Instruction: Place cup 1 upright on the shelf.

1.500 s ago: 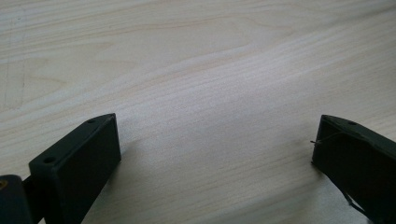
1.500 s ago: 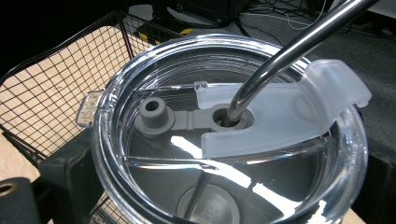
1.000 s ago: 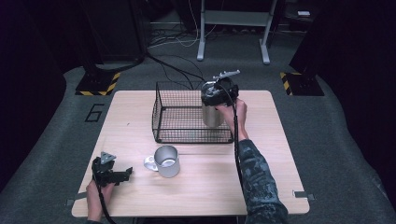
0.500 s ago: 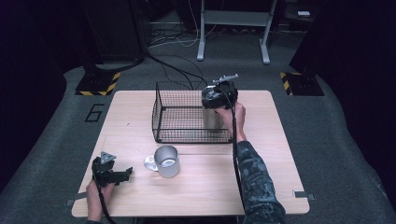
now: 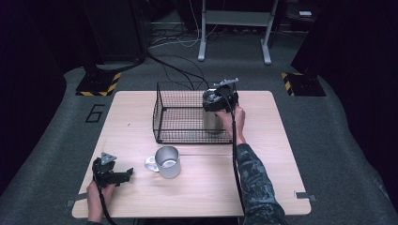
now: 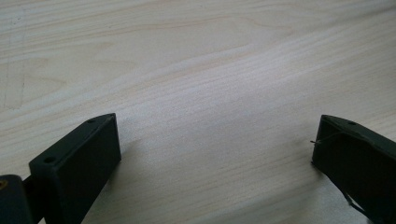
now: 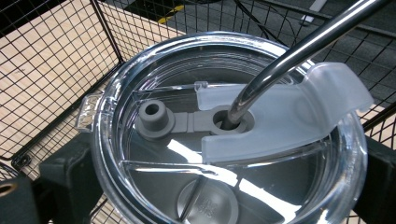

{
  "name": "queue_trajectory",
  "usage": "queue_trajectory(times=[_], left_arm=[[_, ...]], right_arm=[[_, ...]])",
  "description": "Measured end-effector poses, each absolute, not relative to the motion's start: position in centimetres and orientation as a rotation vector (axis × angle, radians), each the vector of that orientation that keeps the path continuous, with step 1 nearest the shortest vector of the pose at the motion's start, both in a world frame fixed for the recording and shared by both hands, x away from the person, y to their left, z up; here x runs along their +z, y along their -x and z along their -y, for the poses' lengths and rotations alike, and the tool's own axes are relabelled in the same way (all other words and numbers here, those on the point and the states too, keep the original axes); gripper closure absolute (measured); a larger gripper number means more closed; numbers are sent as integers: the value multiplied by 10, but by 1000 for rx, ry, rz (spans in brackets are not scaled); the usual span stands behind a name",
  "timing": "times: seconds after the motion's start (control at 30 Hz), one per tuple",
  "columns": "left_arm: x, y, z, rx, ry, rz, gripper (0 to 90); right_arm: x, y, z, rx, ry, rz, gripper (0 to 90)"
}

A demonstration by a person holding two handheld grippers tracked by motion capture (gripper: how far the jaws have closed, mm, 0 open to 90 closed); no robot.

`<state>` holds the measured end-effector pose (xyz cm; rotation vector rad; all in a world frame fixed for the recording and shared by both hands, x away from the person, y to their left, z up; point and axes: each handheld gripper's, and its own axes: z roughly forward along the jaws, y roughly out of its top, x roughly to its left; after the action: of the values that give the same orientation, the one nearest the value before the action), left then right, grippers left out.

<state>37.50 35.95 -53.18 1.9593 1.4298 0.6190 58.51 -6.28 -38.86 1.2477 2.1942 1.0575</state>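
The worktop (image 5: 277,154) is a pale wooden board with faint grain, squarish with rounded corners, standing on a grey carpeted floor (image 5: 338,140). Toward its far edge, about mid-width, sits a black wire basket (image 5: 187,117), open at the top, its base flat on the wood. Nearer the person's side, left of centre, stands a metal mug (image 5: 166,161), upright, its handle turned leftward, well apart from the basket. At the near left corner the left hand-held gripper (image 5: 112,176) rests low on the wood, jaws spread wide over bare grain, near the mug but not touching it.
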Motion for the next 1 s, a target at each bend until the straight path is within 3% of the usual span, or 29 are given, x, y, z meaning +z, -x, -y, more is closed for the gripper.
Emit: queue_trajectory(times=[0.57,1.0], left_arm=[[-532,-375,-360,614,-1959,-1429,9],[-532,-375,-360,618,-1959,-1428,10]], right_arm=[[-394,-580,62,1034,-1320,-2194,23],[-376,-570,64,986,-1357,-2221,0]])
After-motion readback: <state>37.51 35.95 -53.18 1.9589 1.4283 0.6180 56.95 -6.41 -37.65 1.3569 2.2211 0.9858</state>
